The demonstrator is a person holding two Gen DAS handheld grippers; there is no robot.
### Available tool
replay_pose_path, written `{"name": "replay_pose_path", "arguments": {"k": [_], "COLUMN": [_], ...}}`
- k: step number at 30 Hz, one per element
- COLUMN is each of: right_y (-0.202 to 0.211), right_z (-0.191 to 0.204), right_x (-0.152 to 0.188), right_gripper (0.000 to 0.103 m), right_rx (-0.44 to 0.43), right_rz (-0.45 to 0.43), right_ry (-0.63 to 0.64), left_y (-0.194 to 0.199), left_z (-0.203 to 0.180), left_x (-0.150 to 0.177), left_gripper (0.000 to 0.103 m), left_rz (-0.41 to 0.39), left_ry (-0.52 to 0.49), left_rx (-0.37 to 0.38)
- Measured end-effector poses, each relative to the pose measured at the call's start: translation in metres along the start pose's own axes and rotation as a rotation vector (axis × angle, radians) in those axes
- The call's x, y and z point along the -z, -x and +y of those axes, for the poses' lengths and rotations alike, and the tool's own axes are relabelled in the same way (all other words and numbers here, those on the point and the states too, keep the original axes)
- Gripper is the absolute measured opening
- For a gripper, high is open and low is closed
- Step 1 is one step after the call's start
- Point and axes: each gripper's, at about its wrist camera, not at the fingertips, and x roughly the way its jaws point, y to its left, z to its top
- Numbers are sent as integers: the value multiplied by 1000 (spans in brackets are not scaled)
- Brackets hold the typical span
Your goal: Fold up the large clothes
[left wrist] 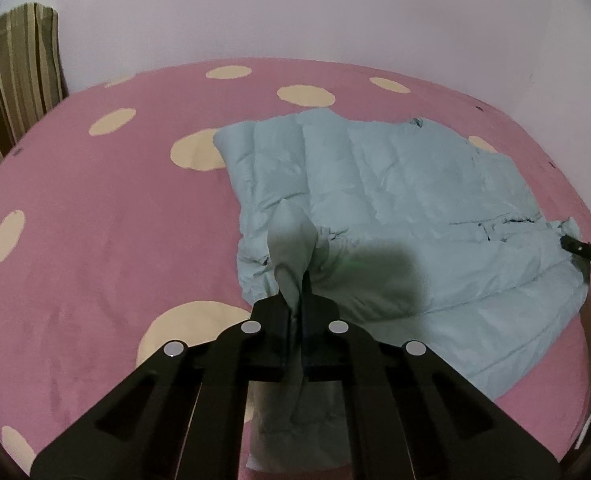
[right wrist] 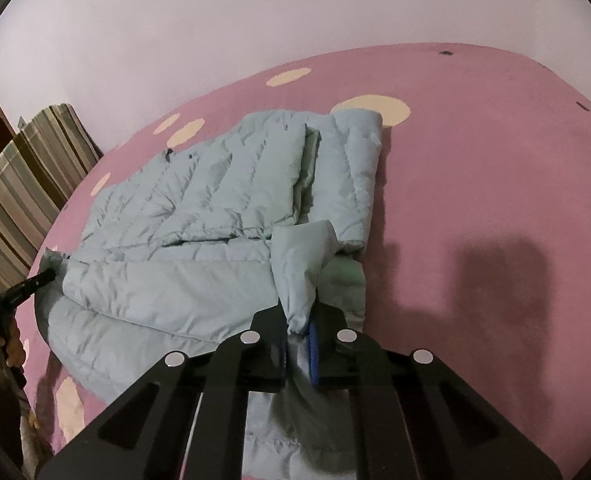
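Note:
A pale blue quilted jacket lies spread on a pink bed cover with cream dots. My left gripper is shut on a pinched-up fold at the jacket's near left edge. In the right wrist view the same jacket stretches away to the left, one sleeve folded over it at the far end. There my right gripper is shut on a raised corner of the jacket's near right edge, blue pads pressed on the cloth. Each gripper shows in the other's view at the jacket's far side: the right gripper, the left gripper.
A striped brown and grey cushion leans on the wall at the bed's left end; the same cushion is in the right wrist view. A pale wall runs behind the bed. A hand shows at the left edge.

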Motion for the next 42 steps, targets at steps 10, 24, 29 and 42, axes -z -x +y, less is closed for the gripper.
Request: {"name": "replay_pose_path", "arguments": {"k": [10, 24, 29, 42], "right_y": [44, 21, -23, -158], "right_z": [12, 25, 27, 5], "right_x": [-18, -116, -162, -191], "right_gripper": [6, 5, 5, 5], "right_rx": [-5, 24, 58, 147], "right_rz": [-117, -194, -175, 12], "right_ry": [19, 30, 18, -16], "left_y": [46, 16, -31, -169], "left_z": [-9, 0, 3, 8], "left_x": [-22, -119, -162, -178], "left_gripper": [3, 3, 3, 2], "left_rz": [-116, -162, -140, 32], "left_ry": [12, 72, 83, 61], "left_rx": [-48, -126, -195, -326]}}
